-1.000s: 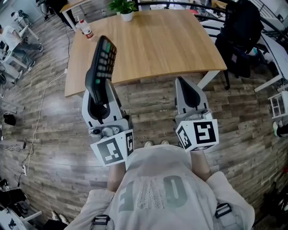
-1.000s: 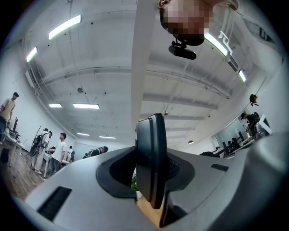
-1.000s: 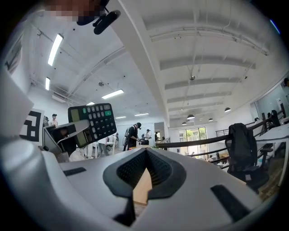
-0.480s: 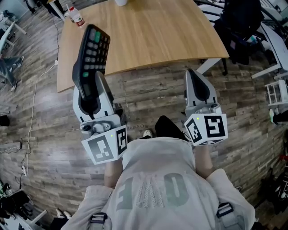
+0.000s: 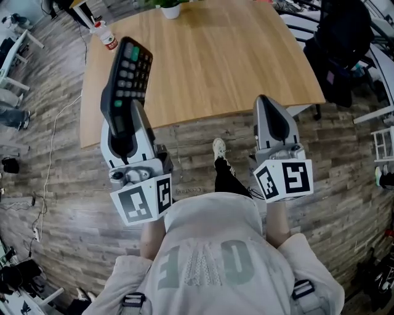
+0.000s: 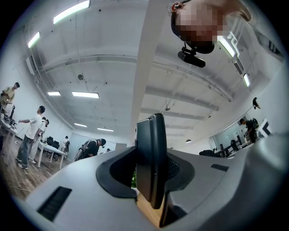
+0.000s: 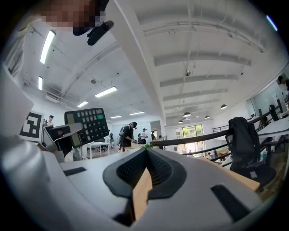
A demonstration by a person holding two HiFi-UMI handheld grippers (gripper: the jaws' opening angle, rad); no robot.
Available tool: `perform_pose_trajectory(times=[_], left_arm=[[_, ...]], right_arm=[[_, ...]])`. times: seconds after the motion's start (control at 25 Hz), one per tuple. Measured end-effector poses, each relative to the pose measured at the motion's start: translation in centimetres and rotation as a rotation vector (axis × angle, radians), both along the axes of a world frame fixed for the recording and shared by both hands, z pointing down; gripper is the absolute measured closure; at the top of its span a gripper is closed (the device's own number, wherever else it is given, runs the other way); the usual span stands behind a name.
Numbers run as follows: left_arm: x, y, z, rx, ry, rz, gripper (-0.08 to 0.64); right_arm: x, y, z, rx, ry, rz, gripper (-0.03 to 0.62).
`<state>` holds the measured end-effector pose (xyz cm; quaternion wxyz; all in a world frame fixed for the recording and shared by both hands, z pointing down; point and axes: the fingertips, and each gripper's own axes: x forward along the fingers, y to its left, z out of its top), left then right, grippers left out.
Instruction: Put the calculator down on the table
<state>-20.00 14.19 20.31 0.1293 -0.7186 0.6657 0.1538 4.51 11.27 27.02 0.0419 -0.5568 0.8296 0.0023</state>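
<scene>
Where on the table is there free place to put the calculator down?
Nearly all the table is bare, from the near edge to the right side. Only the far edge holds things: a bottle at its left corner, a plant pot further right.

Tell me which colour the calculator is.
The calculator is black, with grey keys and a few green ones. The head view shows it best.

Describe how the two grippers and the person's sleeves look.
The left gripper and right gripper are light grey plastic shells tapering to rounded tips, with black ribbed pads lining the jaws. Each carries a white cube printed with black square markers at its rear. No cables show. The person wears a pale grey top with long sleeves.
</scene>
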Motion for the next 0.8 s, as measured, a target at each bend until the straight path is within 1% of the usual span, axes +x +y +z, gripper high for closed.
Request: perform_pose_trajectory(times=[0.16,0.28,0.44,0.52,0.64,0.8], left_arm=[[1.5,-5.6,-1.1,0.012,-0.032,-0.029,0.439],[2.1,-10.0,-1.3,0.008,-0.028,-0.054,0.439],[2.9,-17.3,-0.8,-0.036,-0.016,-0.091,0.438],[3.3,-20.1,-0.9,-0.051,-0.016,-0.118,0.439],[3.8,-22.9,-1.1,-0.055,-0.026,-0.145,0.439],[3.8,-25.2,-1.1,-0.062,-0.027,-0.164,0.438]], right_arm=[[0.3,-6.9,-0.9,0.017,0.019,-0.054,0.575],[0.5,-11.6,-1.6,0.032,0.052,-0.084,0.574],[1.1,-18.2,-1.8,0.021,0.112,-0.129,0.575],[1.4,-21.0,-1.6,0.008,0.14,-0.153,0.575],[2.0,-24.3,-1.4,0.004,0.157,-0.173,0.575],[1.9,-27.1,-1.2,-0.006,0.14,-0.197,0.575]])
